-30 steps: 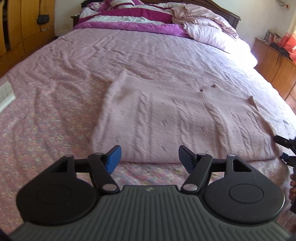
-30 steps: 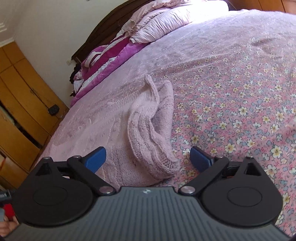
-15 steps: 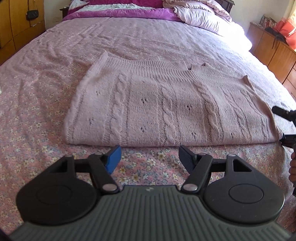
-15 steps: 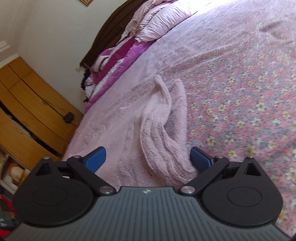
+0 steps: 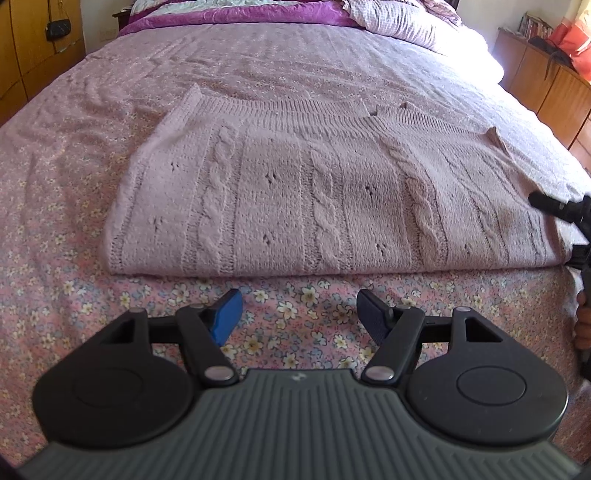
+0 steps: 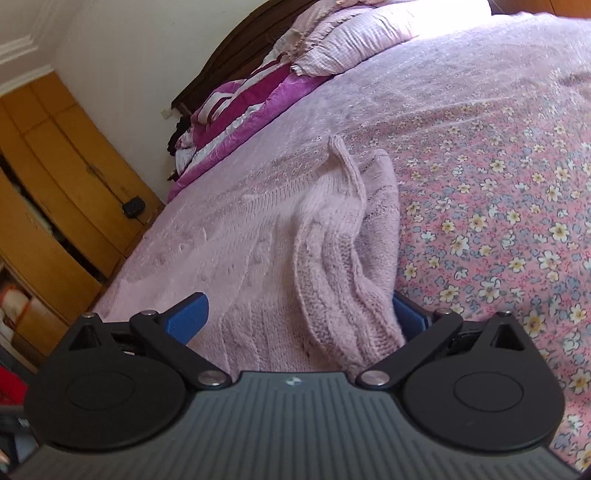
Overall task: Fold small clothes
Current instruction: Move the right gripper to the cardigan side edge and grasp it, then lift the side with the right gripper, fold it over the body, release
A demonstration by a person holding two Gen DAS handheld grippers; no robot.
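Blue pads of the left gripper stand wide apart with nothing between them, just above the flowery bedsheet, near the front edge of the pink knitted sweater. The right gripper is open too, and the sweater's bunched end lies between its fingers without being squeezed. The sweater lies folded and flat across the bed, and far behind it are a purple striped blanket, a pale pillow and wooden cupboards.
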